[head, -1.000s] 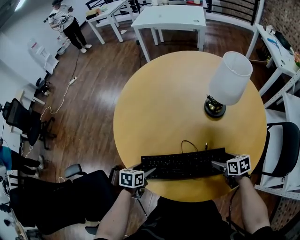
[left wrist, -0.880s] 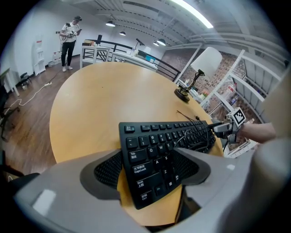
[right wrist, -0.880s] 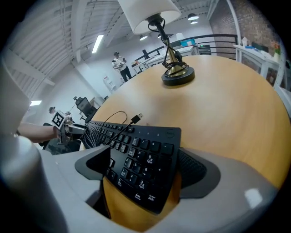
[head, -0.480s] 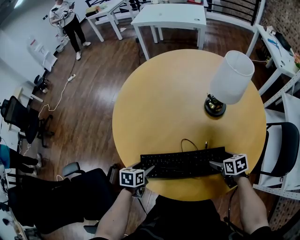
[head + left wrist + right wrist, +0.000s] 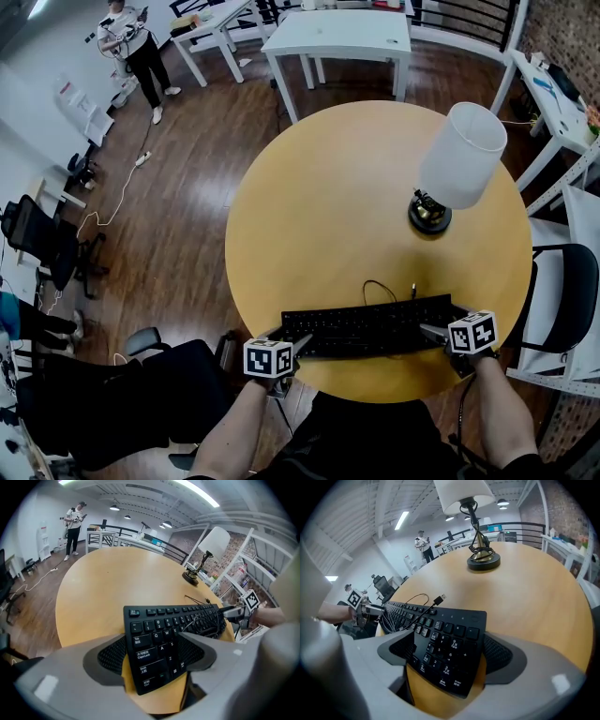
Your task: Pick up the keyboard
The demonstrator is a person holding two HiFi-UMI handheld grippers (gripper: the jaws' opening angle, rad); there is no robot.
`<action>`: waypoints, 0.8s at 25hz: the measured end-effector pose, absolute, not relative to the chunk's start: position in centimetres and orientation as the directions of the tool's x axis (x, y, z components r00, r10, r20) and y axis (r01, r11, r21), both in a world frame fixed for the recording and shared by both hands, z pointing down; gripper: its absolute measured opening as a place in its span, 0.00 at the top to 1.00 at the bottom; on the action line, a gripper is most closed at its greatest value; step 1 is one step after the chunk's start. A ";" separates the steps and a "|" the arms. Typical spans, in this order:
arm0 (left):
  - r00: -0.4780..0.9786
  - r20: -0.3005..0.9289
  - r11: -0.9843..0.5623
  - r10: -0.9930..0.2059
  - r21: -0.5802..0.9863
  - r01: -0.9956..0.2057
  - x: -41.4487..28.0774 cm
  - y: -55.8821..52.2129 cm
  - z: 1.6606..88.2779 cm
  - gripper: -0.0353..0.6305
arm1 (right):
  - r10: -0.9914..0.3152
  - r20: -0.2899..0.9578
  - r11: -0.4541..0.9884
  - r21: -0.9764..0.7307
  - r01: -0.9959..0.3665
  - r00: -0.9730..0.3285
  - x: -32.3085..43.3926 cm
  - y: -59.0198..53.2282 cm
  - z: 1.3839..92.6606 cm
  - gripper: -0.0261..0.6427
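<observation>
A black keyboard [image 5: 370,328] lies flat along the near edge of the round wooden table [image 5: 328,206], its loose cable [image 5: 380,286] curled behind it. My left gripper [image 5: 286,339] is at its left end, and in the left gripper view [image 5: 152,637] both pads rest against the keyboard [image 5: 173,620] at that corner. My right gripper [image 5: 441,323] is at the right end. Its jaws have just been opening, with the number-pad end of the keyboard [image 5: 445,644] between them [image 5: 449,639], and both pads still touch its edges.
A lamp [image 5: 455,164] with a white shade stands on the table's right side, behind the keyboard. A chair [image 5: 562,300] is beside the table at right, and a black office chair [image 5: 141,394] at lower left. A white table [image 5: 342,37] and a person [image 5: 131,47] are far off.
The keyboard and both grippers stay where they were. Only the far-off person has shifted a little.
</observation>
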State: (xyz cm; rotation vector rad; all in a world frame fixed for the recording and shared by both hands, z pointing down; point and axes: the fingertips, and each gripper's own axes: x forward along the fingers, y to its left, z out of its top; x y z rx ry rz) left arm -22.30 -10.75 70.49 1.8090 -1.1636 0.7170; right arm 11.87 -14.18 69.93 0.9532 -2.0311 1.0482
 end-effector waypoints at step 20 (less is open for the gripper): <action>0.423 0.754 -0.231 -0.502 0.355 -0.906 -22.5 -10.9 69.6 0.46 | -0.349 0.741 0.429 -0.418 -0.801 -0.574 12.4 -13.9 69.0 0.35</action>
